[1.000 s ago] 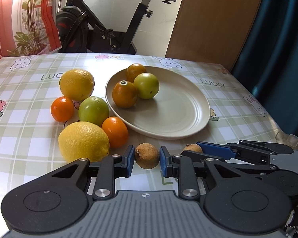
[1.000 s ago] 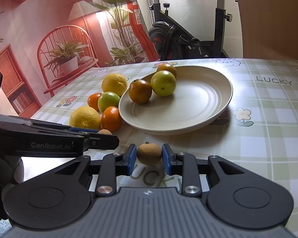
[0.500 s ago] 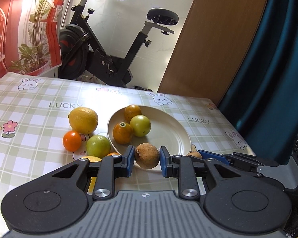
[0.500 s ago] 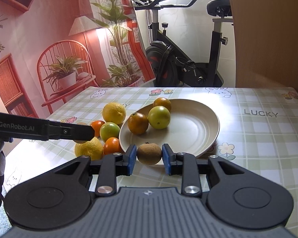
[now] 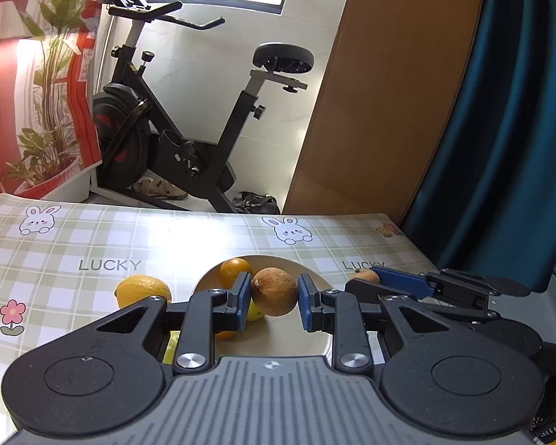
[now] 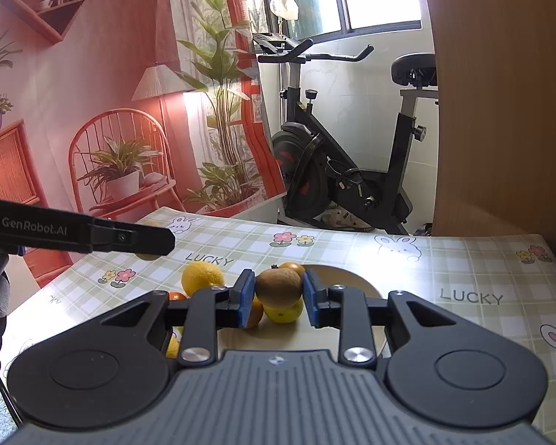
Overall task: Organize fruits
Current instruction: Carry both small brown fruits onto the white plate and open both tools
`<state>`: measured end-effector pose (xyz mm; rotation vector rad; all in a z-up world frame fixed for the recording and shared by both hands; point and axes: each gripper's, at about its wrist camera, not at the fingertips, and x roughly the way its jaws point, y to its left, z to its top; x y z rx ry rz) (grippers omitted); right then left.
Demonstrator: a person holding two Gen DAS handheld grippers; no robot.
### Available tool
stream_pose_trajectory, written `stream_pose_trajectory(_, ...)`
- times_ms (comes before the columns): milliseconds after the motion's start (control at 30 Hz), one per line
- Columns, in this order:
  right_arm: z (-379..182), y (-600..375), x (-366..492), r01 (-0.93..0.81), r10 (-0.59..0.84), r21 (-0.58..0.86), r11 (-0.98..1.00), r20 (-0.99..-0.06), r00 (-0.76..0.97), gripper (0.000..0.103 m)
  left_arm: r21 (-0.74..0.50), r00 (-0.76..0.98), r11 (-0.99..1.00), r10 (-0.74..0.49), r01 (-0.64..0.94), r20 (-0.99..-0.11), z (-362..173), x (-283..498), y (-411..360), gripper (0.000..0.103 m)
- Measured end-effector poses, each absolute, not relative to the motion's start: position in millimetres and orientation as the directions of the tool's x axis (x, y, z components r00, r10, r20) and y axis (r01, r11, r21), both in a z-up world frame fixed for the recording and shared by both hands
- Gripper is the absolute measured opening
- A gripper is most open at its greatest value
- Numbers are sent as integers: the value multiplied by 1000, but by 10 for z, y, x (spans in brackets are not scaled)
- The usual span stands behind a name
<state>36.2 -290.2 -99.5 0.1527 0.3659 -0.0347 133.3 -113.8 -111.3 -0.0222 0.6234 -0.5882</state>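
My left gripper (image 5: 274,298) is shut on a small brown fruit (image 5: 275,291), held in the air above the cream plate (image 5: 315,328). My right gripper (image 6: 279,298) is shut on a second small brown fruit (image 6: 280,287), also lifted over the plate (image 6: 356,278). In the left wrist view the right gripper (image 5: 374,278) shows at the right with its brown fruit (image 5: 364,276). An orange (image 5: 234,270) and a green fruit lie on the plate, mostly hidden behind the fingers. A lemon (image 5: 142,290) rests on the cloth left of the plate.
The table has a checked cloth (image 5: 92,244) with rabbits and the word LUCKY. Lemons (image 6: 202,278), small oranges (image 6: 176,296) and other fruit lie left of the plate. An exercise bike (image 5: 174,126), a wooden panel (image 5: 381,92) and a blue curtain (image 5: 519,118) stand beyond the far edge.
Both grippers rose from the table with their brown fruits and tipped more level. The plate and loose fruit now sit lower in view, partly behind the fingers.
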Motion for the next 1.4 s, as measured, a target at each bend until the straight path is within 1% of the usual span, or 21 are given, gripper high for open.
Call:
stream_pose_trajectory(100, -1021, -2962, 490, 61, -9, 129, 990, -370, 929, 30, -206, 623, 832, -528, 515, -577, -1245, 1446, -1216, 29)
stream_pose_trajectory(233, -1112, -3098, 726, 39, 18, 129, 991, -411, 911, 30, -215, 584, 829, -525, 516, -620, -1434, 1585, -1364, 29)
stream_pose_trajectory(333, -1198, -3244, 904, 43, 23, 136, 990, -444, 896, 30, -205, 569, 824, -523, 529, -635, -1524, 1695, -1492, 29)
stream_pose_trajectory(500, -1464, -3465, 1113, 60, 15, 129, 990, -510, 860, 30, -203, 523, 805, -530, 557, -668, -1691, 1899, -1723, 29)
stream_pose_trajectory(600, -1627, -3575, 1141, 76, 21, 159, 984, -534, 845, 30, -188, 497, 794, -526, 578, -690, -1811, 1927, -1807, 29)
stream_pose_trajectory(733, -1737, -3680, 1152, 83, 37, 196, 977, -540, 841, 30, -205, 472, 799, -517, 565, -714, -1948, 1977, -1833, 29)
stream_pose_trajectory(1067, -1832, -3696, 1256, 87, 28, 180, 980, -553, 832, 30, -239, 446, 814, -507, 530, -738, -2057, 2146, -1827, 29)
stream_pose_trajectory(1400, -1804, -3668, 1249, 104, 10, 173, 979, -554, 832, 31, -265, 449, 819, -515, 508, -730, -1926, 2120, -1744, 30)
